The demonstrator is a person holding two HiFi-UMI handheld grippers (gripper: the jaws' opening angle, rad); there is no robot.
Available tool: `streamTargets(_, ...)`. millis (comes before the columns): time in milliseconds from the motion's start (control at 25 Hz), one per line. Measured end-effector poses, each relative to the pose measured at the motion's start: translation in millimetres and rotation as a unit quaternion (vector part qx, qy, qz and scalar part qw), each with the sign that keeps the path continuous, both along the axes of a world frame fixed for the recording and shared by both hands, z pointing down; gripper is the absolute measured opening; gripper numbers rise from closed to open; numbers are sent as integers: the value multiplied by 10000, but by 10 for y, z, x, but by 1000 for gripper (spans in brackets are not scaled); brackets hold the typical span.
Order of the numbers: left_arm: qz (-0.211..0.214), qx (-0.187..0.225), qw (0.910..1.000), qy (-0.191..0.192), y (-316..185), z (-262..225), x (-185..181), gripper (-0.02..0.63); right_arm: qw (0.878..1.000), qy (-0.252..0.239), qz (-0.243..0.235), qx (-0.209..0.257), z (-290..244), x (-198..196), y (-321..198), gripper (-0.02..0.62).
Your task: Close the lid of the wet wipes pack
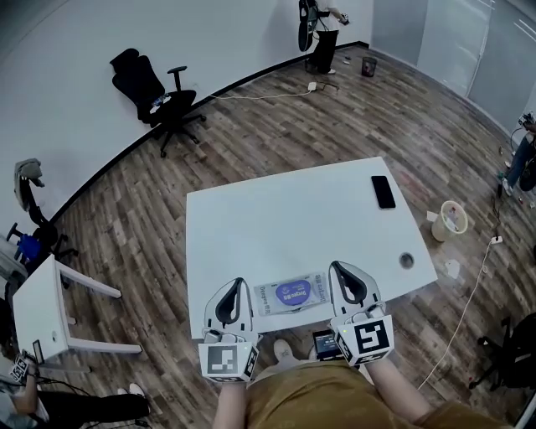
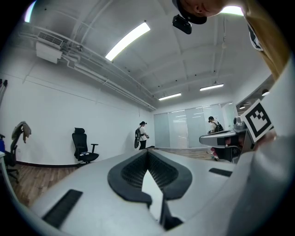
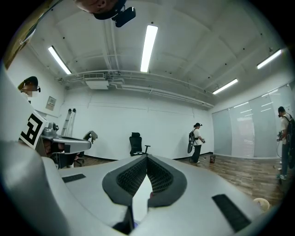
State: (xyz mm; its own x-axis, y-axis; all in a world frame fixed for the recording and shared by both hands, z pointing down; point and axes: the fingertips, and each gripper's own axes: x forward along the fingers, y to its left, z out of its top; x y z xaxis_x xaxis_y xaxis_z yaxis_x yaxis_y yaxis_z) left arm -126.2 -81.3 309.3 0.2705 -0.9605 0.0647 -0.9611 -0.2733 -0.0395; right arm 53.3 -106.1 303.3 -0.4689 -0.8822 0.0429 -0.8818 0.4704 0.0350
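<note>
Flanking the wet wipes pack [image 1: 289, 295], the left gripper [image 1: 237, 283] and right gripper [image 1: 336, 266], fingers pressed together and holding nothing, should probably steady one end and press its lid [image 1: 294, 292] flat.

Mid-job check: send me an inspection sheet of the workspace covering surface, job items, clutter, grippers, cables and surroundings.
Surface: white table, wood floor around it.
Job's things: wet wipes pack lies flat at the near edge; its blue lid looks down, but the seal can't be read.
Clutter: black phone near the far right corner.
Grippers: left hand-held gripper and right hand-held gripper sit on either side of the pack, jaws together, nothing held.
Cables: nothing seen on the table; white cable on the floor at the right.
Surroundings: office chair, person standing far off, pail on the floor.
</note>
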Motion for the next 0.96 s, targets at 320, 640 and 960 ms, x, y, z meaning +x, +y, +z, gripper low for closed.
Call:
streamTargets(320,-96,-18,9999,-77,-25,27,-70,5,10000,-71,-9,-45,-48,-24,-17,8)
streamTargets(640,-106,-59,9999,-111,-15,67,-60,5,10000,-57,-38,-67,-33,-5,29,8)
streamTargets(960,-132,-32,9999,-81,-39,42,-95,5,9999,-32,-70,-149,20,-37,54,8)
